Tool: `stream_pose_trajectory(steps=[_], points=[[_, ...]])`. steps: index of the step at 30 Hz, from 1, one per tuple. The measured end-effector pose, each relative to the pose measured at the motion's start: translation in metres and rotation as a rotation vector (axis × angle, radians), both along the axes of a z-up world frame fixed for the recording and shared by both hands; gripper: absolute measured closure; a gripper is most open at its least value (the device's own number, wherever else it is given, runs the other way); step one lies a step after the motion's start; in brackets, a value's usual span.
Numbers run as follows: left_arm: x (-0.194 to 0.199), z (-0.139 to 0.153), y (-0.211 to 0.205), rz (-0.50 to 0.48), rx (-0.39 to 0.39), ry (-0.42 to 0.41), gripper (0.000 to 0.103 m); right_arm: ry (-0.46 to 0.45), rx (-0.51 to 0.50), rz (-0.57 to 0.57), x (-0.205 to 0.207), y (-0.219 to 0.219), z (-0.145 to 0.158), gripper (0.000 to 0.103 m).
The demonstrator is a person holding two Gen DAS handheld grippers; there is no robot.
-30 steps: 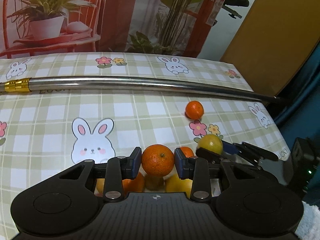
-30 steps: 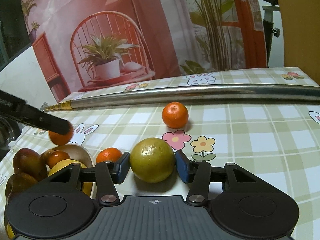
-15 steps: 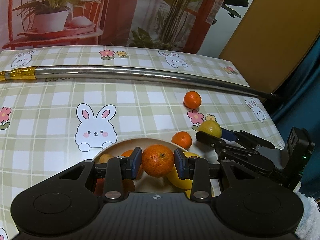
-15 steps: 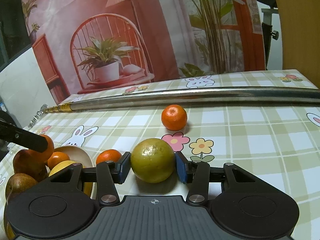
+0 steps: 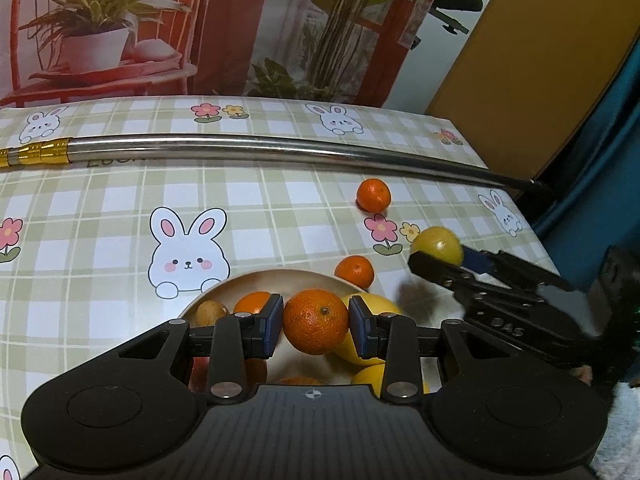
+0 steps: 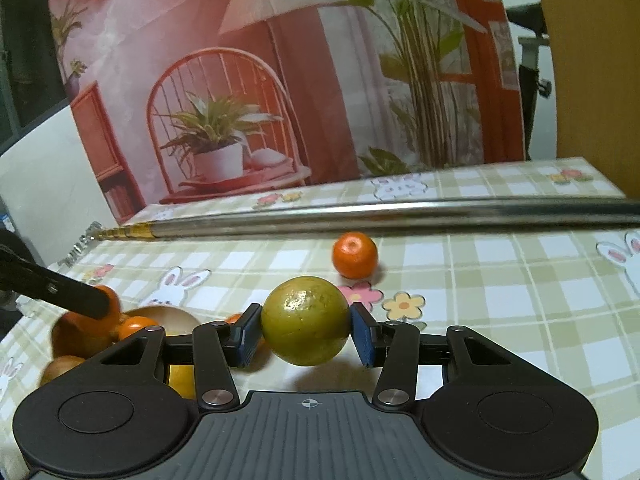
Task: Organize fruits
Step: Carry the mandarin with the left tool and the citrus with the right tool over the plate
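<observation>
left gripper [image 5: 316, 323] jaws clamp orange [image 5: 315, 321] | right gripper [image 6: 306, 330] jaws clamp yellow-green fruit [image 6: 306, 320]

The left gripper [image 5: 316, 322] points steeply downward, its two black fingers drawn in with the blue pads [image 5: 272, 322] pressed against either side of a round orange citrus fruit [image 5: 316, 320], which it holds above the worktop. The right gripper [image 6: 306, 322] is tilted more gently downward; its blue pads [image 6: 362, 334] clamp a round yellow-green fruit [image 6: 306, 320] between them, clear of the surface. In the left wrist view the right gripper [image 5: 440, 254] reaches in from the right edge as a black linkage, slightly blurred.
</observation>
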State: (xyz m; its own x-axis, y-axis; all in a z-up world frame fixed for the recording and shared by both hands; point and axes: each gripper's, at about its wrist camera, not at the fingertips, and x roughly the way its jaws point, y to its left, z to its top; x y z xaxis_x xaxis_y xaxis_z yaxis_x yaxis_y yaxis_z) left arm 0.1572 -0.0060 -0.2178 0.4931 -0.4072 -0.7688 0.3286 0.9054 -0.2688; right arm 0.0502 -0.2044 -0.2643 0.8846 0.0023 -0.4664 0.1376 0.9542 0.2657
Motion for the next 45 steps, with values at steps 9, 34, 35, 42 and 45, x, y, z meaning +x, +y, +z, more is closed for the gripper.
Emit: stream_pose_trajectory(steps=[9, 34, 35, 42, 45], points=[[-0.001, -0.002, 0.006, -0.002, 0.002, 0.004, 0.066, -0.018, -0.003, 0.032, -0.013, 0.02, 0.027, 0.059], [-0.007, 0.015, 0.045, 0.072, -0.028, -0.053, 0.066, 0.078, -0.062, 0.284, 0.034, 0.101, 0.028, 0.059], [-0.007, 0.015, 0.046, 0.074, -0.03, -0.054, 0.066, 0.086, -0.06, 0.286, 0.034, 0.101, 0.027, 0.059], [-0.01, 0.015, 0.05, 0.082, -0.042, -0.06, 0.066, 0.1, -0.057, 0.295, 0.037, 0.104, 0.027, 0.059], [-0.01, 0.016, 0.052, 0.085, -0.047, -0.059, 0.066, 0.114, -0.07, 0.318, 0.039, 0.107, 0.026, 0.059]])
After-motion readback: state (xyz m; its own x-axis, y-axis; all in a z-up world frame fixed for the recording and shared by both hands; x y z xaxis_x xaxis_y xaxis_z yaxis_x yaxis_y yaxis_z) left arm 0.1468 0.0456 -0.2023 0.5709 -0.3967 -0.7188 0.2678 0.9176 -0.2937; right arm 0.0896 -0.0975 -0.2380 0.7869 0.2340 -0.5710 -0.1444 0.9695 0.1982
